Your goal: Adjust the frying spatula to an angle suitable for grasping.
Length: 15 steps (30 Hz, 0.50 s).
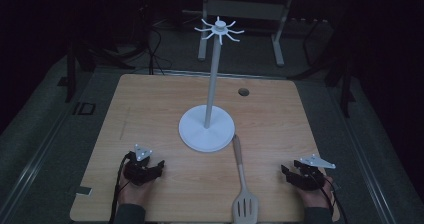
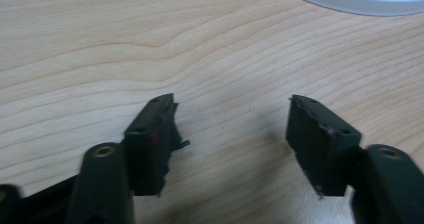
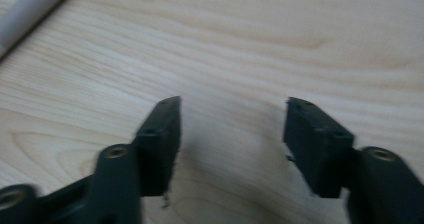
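- The spatula [image 1: 242, 184] lies flat on the desk [image 1: 150, 109] between the two grippers, nearer the right one; neither touches it.
- Its slotted blade sits at the near edge of the desk, and the handle runs away from the person, its far tip just beside the rim of the white stand [image 1: 207, 127].
- The left gripper [image 1: 159, 167] rests low on the desk to the left of the spatula, well apart from it, pointing toward the middle of the desk.
- In the left gripper view its fingers [image 2: 150, 139] stand wide apart with bare wood grain between them; a curved piece of the stand's base shows at the top right.
- The right gripper [image 1: 284, 172] rests to the right of the spatula, pointing toward it.
- In the right gripper view its fingers [image 3: 160, 139] are spread wide with nothing between them; a pale strip, which looks like the spatula's handle [image 3: 30, 9], crosses the top left corner, apart from the fingertips.
- The spatula has a pale beige handle and a light, rectangular blade cut with long slots.
- The stand is a round white base with a tall thin pole, topped by a ring of curved hooks.
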Each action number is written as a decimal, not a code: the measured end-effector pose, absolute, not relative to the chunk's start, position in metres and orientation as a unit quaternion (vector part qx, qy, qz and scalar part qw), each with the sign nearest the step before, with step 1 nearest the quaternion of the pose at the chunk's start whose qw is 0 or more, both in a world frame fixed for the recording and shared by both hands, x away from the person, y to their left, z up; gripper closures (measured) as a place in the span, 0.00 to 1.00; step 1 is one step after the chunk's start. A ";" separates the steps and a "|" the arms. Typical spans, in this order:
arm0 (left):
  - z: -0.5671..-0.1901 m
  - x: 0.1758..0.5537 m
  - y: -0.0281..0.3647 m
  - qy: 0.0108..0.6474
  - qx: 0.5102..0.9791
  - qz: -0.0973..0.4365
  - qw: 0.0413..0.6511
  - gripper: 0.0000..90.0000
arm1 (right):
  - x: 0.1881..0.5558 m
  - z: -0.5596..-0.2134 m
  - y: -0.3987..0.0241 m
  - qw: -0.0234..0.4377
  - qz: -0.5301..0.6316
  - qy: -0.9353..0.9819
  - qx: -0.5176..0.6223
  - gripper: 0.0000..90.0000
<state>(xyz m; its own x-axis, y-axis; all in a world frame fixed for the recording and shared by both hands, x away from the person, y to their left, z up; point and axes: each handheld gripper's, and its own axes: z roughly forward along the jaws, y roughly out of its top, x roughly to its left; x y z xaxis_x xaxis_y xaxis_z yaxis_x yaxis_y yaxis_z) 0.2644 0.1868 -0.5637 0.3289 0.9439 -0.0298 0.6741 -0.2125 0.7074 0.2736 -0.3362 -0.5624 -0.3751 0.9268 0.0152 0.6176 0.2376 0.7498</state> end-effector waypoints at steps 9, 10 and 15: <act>-0.555 0.251 0.198 0.527 0.748 0.201 0.349 0.48 | 0.262 -0.540 -0.309 0.267 0.344 0.747 0.502 0.60; -0.554 0.249 0.199 0.526 0.747 0.200 0.353 0.47 | 0.261 -0.537 -0.305 0.272 0.343 0.745 0.503 0.61; -0.549 0.242 0.205 0.521 0.743 0.210 0.364 0.48 | 0.257 -0.525 -0.288 0.293 0.337 0.748 0.491 0.63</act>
